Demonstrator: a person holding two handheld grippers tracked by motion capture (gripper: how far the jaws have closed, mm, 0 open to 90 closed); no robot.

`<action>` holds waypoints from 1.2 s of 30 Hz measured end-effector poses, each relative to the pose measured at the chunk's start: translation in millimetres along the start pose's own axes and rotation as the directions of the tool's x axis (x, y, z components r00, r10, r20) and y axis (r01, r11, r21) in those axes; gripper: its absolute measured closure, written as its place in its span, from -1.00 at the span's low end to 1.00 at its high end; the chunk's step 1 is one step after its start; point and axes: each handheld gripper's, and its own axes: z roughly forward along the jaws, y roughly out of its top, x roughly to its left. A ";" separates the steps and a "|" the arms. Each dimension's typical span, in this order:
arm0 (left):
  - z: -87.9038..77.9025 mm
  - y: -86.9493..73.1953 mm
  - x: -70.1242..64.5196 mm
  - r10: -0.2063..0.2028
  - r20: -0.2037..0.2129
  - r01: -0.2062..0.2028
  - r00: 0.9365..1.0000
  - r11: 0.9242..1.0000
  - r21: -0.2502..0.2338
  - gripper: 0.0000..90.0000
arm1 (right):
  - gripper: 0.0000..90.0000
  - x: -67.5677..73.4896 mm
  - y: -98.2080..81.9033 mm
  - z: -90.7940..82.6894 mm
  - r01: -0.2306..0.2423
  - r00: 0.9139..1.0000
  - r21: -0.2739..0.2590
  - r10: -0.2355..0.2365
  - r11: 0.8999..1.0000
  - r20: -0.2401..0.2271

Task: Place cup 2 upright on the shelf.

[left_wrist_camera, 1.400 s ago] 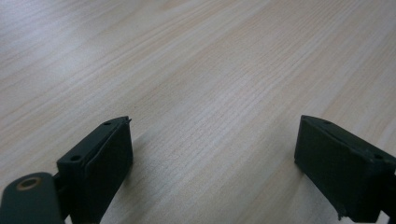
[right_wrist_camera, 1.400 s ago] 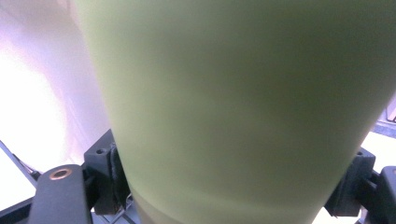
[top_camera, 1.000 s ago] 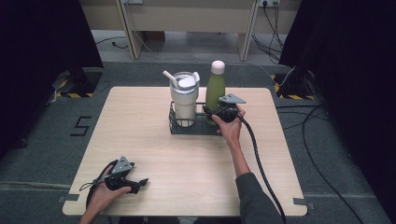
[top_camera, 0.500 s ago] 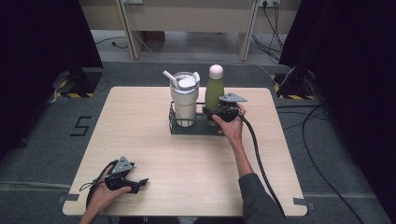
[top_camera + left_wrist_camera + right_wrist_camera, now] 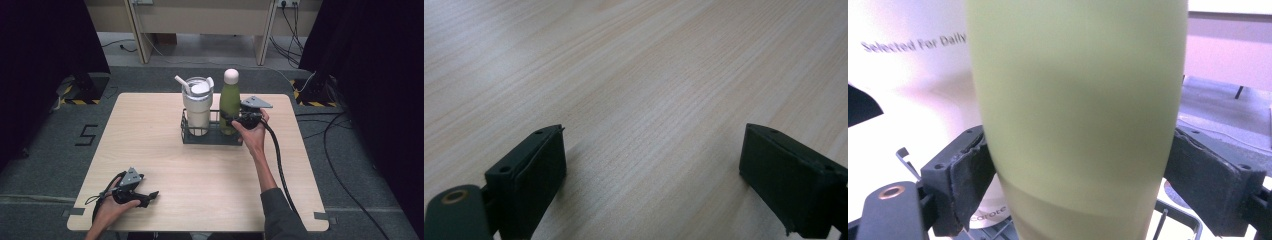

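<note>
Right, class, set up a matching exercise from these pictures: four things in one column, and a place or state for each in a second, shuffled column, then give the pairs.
Things:
1. green bottle
2. white tumbler
3. left gripper
4. black wire rack

Places or states:
A. jaws wide apart over bare table, near the front edge
B. stands in the rack's left half, straw in its lid
C. sits on the table and bears both drink containers
D. clamped between the pads of the right gripper

Pairs: 1-D, 2-B, 3-A, 4-C
</note>
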 end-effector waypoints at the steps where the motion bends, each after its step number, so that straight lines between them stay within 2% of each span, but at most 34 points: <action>1: 0.1 0.0 0.0 0.000 0.000 0.000 1.000 1.000 -0.001 -0.76 | -0.67 0.6 0.8 -1.9 -0.001 1.000 -0.002 0.001 1.000 0.003; 5: 0.1 0.0 0.0 0.000 0.000 0.000 1.000 1.000 -0.001 -0.76 | -0.66 2.5 3.1 -11.1 0.022 1.000 -0.001 -0.022 1.000 0.015; 14: 0.1 -0.1 -0.1 -0.001 0.000 0.001 1.000 1.000 -0.001 -0.76 | -0.66 4.0 -1.6 -28.7 0.015 1.000 0.003 -0.015 1.000 0.019; 26: 0.1 -0.1 0.0 0.000 -0.001 0.000 1.000 1.000 0.000 -0.76 | -0.66 5.7 -8.4 -43.2 0.014 1.000 0.005 -0.014 1.000 0.028; 32: 0.1 0.0 0.0 0.000 -0.001 0.000 1.000 1.000 0.000 -0.76 | -0.66 7.2 -12.0 -50.1 0.028 0.999 0.013 -0.028 1.000 0.043; 36: 0.1 -0.1 0.0 0.000 -0.001 0.000 1.000 1.000 0.000 -0.76 | -0.66 6.6 -15.6 -56.6 0.015 0.999 0.008 -0.016 1.000 0.037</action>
